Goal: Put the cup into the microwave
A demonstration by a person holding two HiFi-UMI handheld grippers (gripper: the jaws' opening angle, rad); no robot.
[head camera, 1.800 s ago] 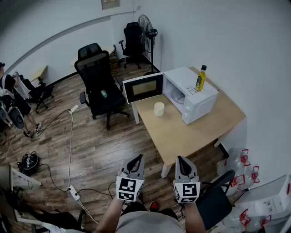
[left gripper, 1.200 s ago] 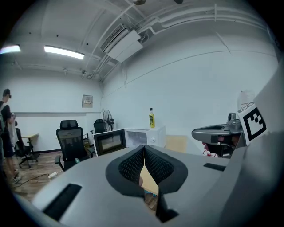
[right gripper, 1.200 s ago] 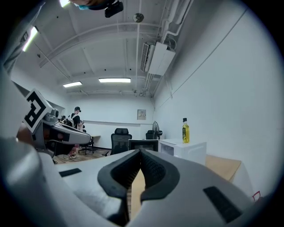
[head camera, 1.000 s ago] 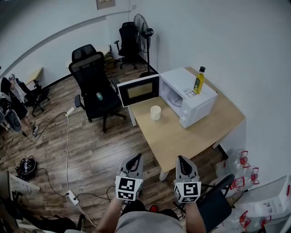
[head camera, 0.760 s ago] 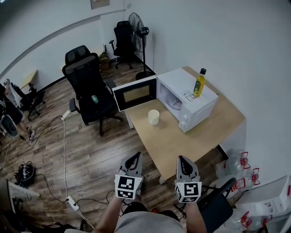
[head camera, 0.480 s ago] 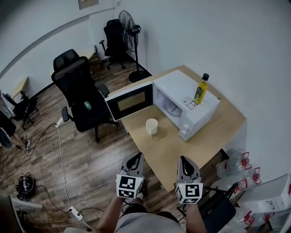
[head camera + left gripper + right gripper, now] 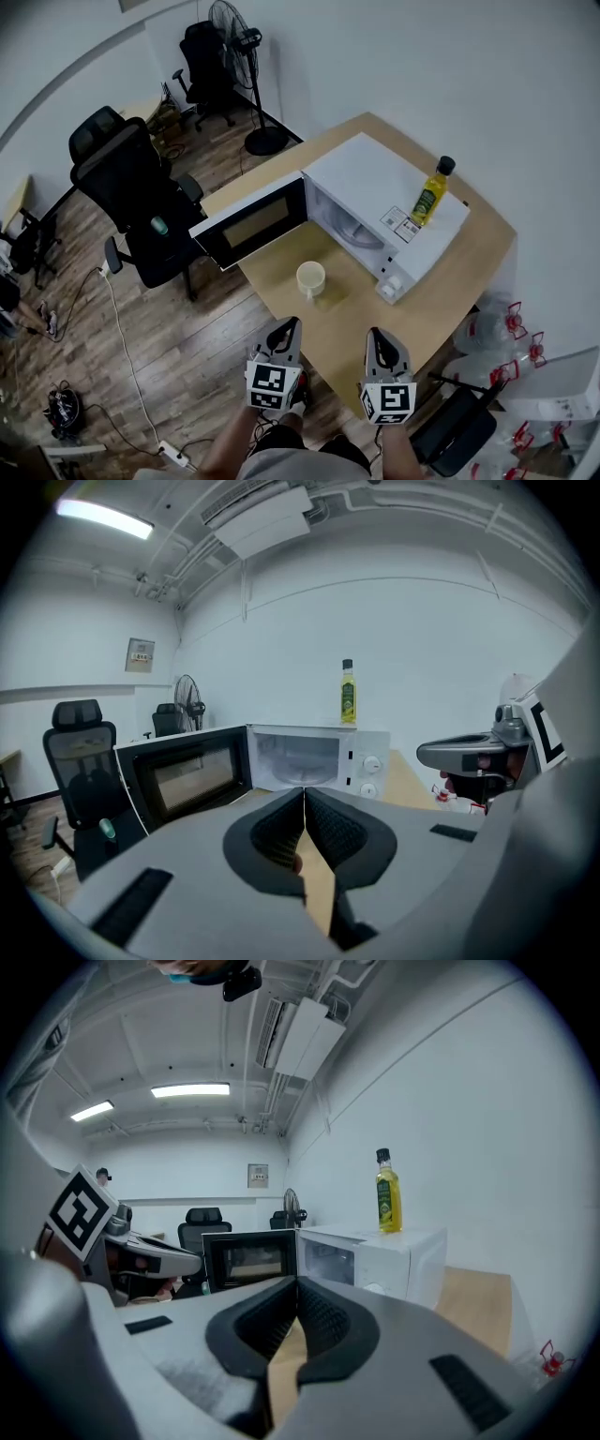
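The cup (image 7: 310, 278) stands upright on the wooden surface (image 7: 469, 262), just in front of the microwave (image 7: 384, 211) and apart from it. The microwave's door (image 7: 248, 223) is swung wide open to the left, and the cup sits near the door's hinge side, in front of the open cavity. A yellow bottle (image 7: 430, 192) stands on top of the microwave, toward its right end.

Both tools are held side by side at the near edge of the surface, pointing toward the cup and the microwave. The left tool (image 7: 284, 330) has its jaws pressed together with nothing between them. The right tool (image 7: 377, 337) is also closed tight and empty. The cup lies ahead of both tools, well apart from their tips, a little nearer the left tool's line than the right's.

On the wooden floor to the left stands a black office chair (image 7: 131, 187), and beyond it a fan (image 7: 234, 37) near the wall.
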